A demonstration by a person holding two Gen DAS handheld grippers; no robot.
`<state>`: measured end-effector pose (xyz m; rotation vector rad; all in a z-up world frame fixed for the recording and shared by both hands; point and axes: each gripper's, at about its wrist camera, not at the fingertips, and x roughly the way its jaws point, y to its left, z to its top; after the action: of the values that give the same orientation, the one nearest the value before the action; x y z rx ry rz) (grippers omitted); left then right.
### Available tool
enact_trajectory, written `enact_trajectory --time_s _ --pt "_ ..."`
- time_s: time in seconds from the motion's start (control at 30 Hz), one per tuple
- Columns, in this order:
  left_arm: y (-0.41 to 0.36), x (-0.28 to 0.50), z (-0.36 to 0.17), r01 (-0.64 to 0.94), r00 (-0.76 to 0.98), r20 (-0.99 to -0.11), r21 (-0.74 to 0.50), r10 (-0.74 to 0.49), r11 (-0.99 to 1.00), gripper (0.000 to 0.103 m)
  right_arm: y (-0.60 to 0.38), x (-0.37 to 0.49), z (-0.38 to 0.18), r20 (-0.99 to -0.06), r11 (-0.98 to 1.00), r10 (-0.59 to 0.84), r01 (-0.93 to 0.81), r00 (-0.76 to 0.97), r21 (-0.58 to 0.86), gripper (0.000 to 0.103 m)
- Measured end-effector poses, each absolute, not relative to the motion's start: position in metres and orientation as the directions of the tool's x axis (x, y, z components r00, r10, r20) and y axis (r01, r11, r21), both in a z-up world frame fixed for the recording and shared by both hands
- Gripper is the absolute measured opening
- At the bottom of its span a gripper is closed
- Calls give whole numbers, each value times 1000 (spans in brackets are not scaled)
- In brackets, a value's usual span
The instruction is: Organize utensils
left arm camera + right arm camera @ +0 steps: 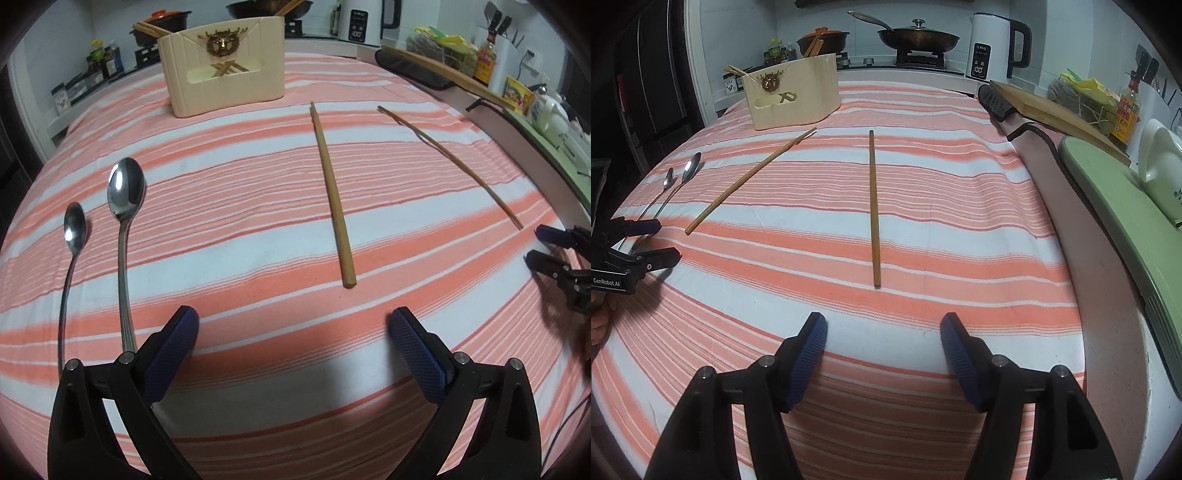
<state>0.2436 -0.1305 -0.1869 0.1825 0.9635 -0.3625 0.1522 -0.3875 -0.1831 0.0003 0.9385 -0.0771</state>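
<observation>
A: Item one, left gripper: jaws spread, nothing between them, low over the near edge of the tabletop. Right gripper: jaws also spread and empty, near edge, toward the right side.

B: Largest piece?

A: Tabletop under a striped cloth. Then the box, standing at the far edge toward the left corner, sticks already poking out of it.

B: And the loose pieces?

A: Big spoon and small spoon, side by side near the left edge, handles toward the near edge. One chopstick mid-table, another chopstick toward the right edge, well apart from the first.

B: Risks?

A: Thin, flat pieces on soft cloth: jaws may pinch a fold of cloth with a chopstick, or a round stick may roll away. The spoons lie close together, so a grab could nudge the neighbour. A long piece held at one end may swing and knock the box.
</observation>
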Motion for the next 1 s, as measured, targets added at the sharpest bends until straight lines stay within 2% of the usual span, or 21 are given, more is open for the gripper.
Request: enact_trajectory --time_s 0.1,0.17,0.2,0.27,0.3,0.33,0.37,0.4,0.5,0.77,1.0 --pt "-145 245 -185 399 525 -819 0 -229 917 95 -382 159 -183 -801 998 -55 43 596 -36 58" --pt "-153 244 -182 407 533 -813 4 -235 913 79 -378 166 -183 -800 999 -48 25 598 -41 54" --pt "-156 243 -181 409 537 -810 6 -235 913 74 -376 168 -183 -800 999 -48 20 598 -45 52" --pt "-161 242 -178 413 547 -803 11 -238 911 44 -373 171 -183 -800 999 -50 18 598 -49 47" --pt "-163 242 -178 416 551 -799 11 -242 909 34 -373 173 -183 -799 999 -48 17 600 -48 42" --pt "-165 243 -178 422 550 -796 4 -252 907 9 -373 174 -183 -798 999 -50 23 600 -45 37" --pt "-167 245 -177 422 554 -793 6 -253 907 5 -375 176 -183 -798 998 -56 37 600 -42 25" --pt "-168 246 -177 424 557 -790 5 -257 905 5 -377 179 -182 -800 998 -63 56 597 -37 5" --pt "-163 243 -159 439 581 -764 3 -281 899 4 -381 183 -172 -797 995 -71 98 600 -15 4" --pt "-131 232 -65 463 672 -644 -19 -365 886 4 -367 161 -65 -646 995 -98 88 757 -47 4" --pt "-115 226 -1 484 725 -543 -35 -423 874 4 -348 149 5 -531 997 -82 66 843 -49 5"
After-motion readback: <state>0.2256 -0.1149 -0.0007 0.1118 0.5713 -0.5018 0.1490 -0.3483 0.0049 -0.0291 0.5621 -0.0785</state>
